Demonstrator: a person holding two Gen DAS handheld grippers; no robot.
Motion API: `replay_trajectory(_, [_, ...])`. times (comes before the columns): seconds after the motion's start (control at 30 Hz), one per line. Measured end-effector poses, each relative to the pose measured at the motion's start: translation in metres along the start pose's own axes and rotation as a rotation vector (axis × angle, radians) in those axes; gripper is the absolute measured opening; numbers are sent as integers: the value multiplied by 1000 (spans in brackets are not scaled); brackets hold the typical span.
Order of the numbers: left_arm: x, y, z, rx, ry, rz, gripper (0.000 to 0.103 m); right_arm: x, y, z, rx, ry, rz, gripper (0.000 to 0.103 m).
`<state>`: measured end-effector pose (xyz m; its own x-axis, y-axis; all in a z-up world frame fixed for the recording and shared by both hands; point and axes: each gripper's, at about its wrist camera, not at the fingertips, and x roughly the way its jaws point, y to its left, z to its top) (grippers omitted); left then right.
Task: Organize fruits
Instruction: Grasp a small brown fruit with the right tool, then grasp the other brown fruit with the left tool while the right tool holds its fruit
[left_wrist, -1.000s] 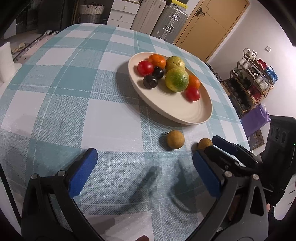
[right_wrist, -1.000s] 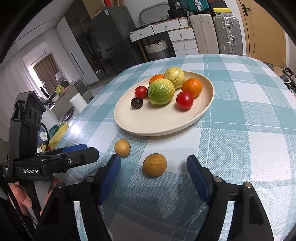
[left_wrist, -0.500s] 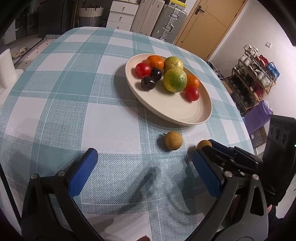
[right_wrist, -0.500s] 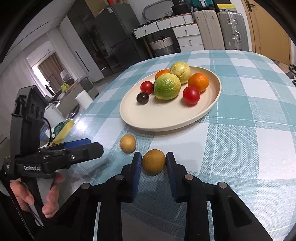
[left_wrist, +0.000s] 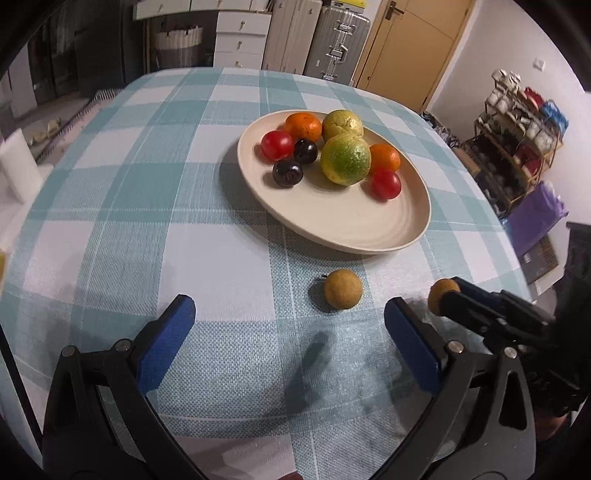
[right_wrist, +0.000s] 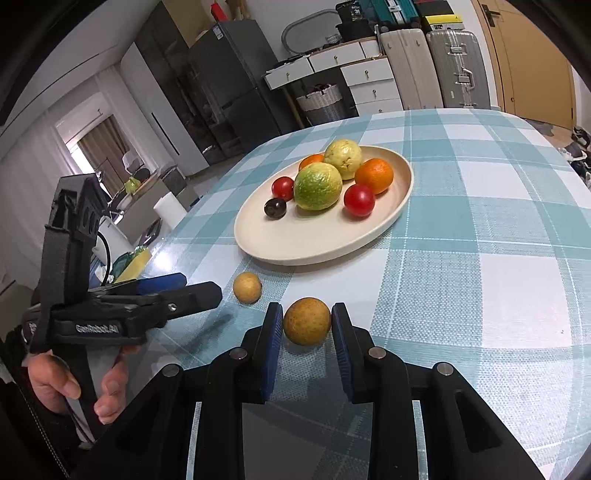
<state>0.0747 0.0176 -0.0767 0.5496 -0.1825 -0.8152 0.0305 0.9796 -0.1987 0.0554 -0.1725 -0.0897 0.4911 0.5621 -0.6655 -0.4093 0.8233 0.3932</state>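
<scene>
Looking along the left tongs (left_wrist: 290, 325), the two blue pads stand wide apart with nothing between them, low over the near edge of the bench (left_wrist: 110, 229). A small brown fruit (left_wrist: 343, 298) lies on the checked cloth just ahead of the gap, nearer the right pad and touching neither. Beyond it sits the cream plate (left_wrist: 369, 229) with its heap of fruit. At the right edge, the right tongs (left_wrist: 448, 295) reach in with a second brown fruit (left_wrist: 440, 291) at their tip.

From the right wrist view, the right tongs (right_wrist: 307, 326) are nearly closed around that second brown fruit (right_wrist: 307, 321), a pad close against each side; whether it rests on the cloth I cannot tell. The small brown fruit (right_wrist: 247, 287) lies just beyond and to the left, between these tongs and the plate (right_wrist: 295, 240). The left tongs (right_wrist: 181, 288) point in from the left, held in the person's left hand (right_wrist: 74, 380).
</scene>
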Motion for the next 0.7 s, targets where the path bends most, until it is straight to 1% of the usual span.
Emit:
replay_trajectory(0.13, [4, -8, 3, 35, 1, 13, 102, -2, -1, -1, -2, -3, -5, 28])
replay_trajectory(0.23, [9, -11, 3, 51, 12, 42, 102, -3, -5, -1, 4, -4, -11, 28])
replay_trajectory(0.33, [11, -12, 3, 52, 16, 40, 101, -7, -9, -2, 12, -13, -13, 28])
replay_trajectory(0.4, [12, -14, 4, 64, 9, 49, 96, -9, -10, -2, 16, -16, -9, 28])
replay_trajectory(0.5, [15, -22, 4, 101, 7, 83, 93, -6, -13, -2, 30, -11, -11, 28])
replay_trajectory(0.53, [16, -24, 4, 107, 7, 83, 91, -5, -14, -2, 36, -7, -10, 28])
replay_trajectory(0.6, [18, -27, 4, 116, 14, 85, 83, -6, -14, -2, 40, -12, -3, 28])
replay_trajectory(0.63, [20, -28, 4, 120, 18, 86, 81, -6, -14, -2, 39, -13, 1, 28])
replay_trajectory(0.67, [21, -30, 4, 124, 20, 85, 72, -6, -14, -2, 39, -12, 7, 28])
replay_trajectory(0.7, [22, -31, 3, 133, 23, 86, 59, -5, -14, -2, 42, -6, 15, 28])
